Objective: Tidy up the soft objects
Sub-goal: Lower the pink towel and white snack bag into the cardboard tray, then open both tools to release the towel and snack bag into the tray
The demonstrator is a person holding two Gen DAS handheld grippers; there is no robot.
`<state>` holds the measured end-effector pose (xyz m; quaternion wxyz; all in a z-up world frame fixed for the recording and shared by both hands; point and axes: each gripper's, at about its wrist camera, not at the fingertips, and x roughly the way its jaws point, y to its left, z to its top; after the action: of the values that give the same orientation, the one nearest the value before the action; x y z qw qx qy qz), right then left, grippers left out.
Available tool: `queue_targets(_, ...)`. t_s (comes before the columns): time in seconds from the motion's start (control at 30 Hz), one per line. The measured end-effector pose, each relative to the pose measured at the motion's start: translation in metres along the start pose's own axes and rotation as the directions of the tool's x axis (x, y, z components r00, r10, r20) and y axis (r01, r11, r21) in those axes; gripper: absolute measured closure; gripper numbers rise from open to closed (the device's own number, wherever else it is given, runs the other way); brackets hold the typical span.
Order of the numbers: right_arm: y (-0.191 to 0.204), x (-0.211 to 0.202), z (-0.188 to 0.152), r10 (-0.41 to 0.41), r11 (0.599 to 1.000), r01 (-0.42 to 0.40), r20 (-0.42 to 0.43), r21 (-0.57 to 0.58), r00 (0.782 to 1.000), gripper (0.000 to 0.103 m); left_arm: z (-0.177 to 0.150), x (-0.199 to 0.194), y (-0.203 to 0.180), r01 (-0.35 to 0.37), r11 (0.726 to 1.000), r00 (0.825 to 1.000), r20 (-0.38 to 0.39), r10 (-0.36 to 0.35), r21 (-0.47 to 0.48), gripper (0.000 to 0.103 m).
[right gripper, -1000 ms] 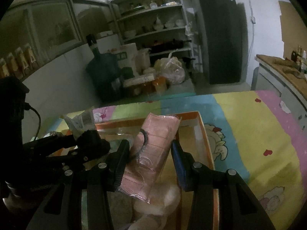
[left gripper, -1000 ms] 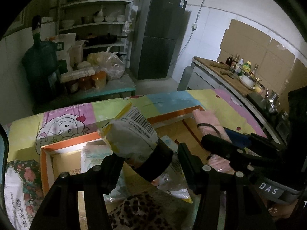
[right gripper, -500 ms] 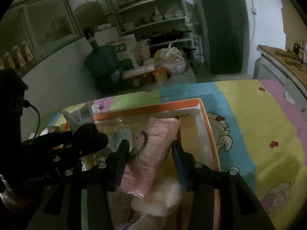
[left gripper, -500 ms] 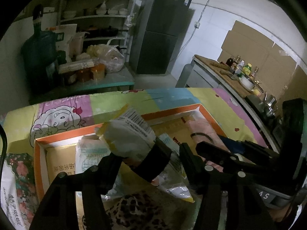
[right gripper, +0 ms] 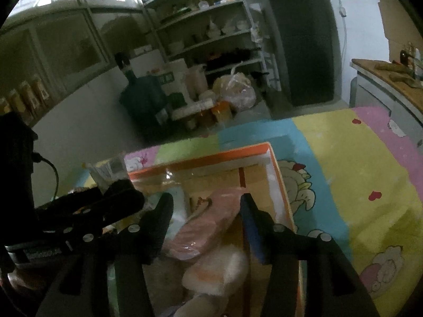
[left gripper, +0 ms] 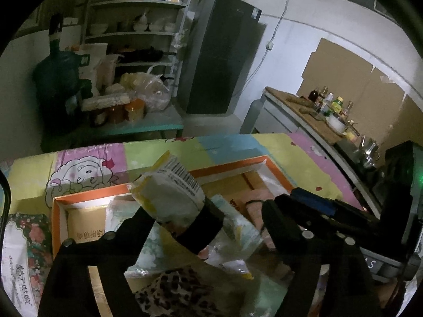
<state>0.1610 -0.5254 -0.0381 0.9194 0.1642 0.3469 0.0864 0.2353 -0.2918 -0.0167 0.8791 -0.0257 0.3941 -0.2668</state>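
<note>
An orange-rimmed cardboard box (left gripper: 227,165) (right gripper: 211,155) lies on the patterned cloth. My left gripper (left gripper: 206,211) hangs over it with its jaws opening. A white and yellow barcoded packet (left gripper: 169,192) with a black band round it still leans on the left finger, and the right finger stands clear of it. My right gripper (right gripper: 206,203) is also opening above the box. A pink wrapped packet (right gripper: 208,222) lies between its fingers in the box, and the pads no longer press it. The right gripper's blue pad (left gripper: 314,206) shows at the right of the left wrist view.
The box also holds pale printed packets (left gripper: 124,211), a leopard-print cloth (left gripper: 179,290) and a white fluffy item (right gripper: 219,269). A flowery bag (left gripper: 18,251) lies left of the box. Beyond the cartoon cloth (right gripper: 357,171) stand a cluttered low table (left gripper: 148,126), a fridge (left gripper: 219,60) and a counter (left gripper: 317,111).
Both pairs of jaws have widened. The barcoded packet is no longer squeezed and rests on the left finger. The pink packet has sunk lower into the box.
</note>
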Motion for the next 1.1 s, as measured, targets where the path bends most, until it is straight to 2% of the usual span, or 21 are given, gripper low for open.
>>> queue_targets(0.23, -0.004, -0.024, 0.002, 0.028, 0.999, -0.031, 0.103, 0.034, 0.994, 0.041, 0.000, -0.019, -0.007, 0.006, 1.000, 0.999, 0.052, -0.008, 0.022, 0.017)
queue_targets(0.43, -0.007, -0.048, -0.001, 0.049, 0.997, -0.061, 0.191, 0.057, 0.980, 0.039, 0.003, -0.041, -0.010, -0.004, 0.999, 0.995, 0.097, -0.001, 0.042, 0.017)
queue_targets(0.67, 0.000, -0.060, -0.008, 0.054, 0.996, -0.068, 0.219, 0.059, 0.974, 0.039, 0.005, -0.074, -0.006, -0.048, 0.997, 0.983, 0.177, 0.038, 0.054, 0.014)
queue_targets(0.97, 0.018, -0.072, -0.022, 0.056, 0.996, -0.069, 0.228, 0.049, 0.972, 0.039, -0.002, -0.108, -0.003, -0.040, 0.997, 0.979, 0.201, 0.025, 0.072, 0.014)
queue_targets(1.1, 0.035, -0.088, -0.033, 0.062, 0.997, -0.073, 0.253, 0.036, 0.966, 0.039, -0.012, -0.132, 0.004, -0.062, 0.996, 0.970, 0.238, 0.046, 0.060, 0.014)
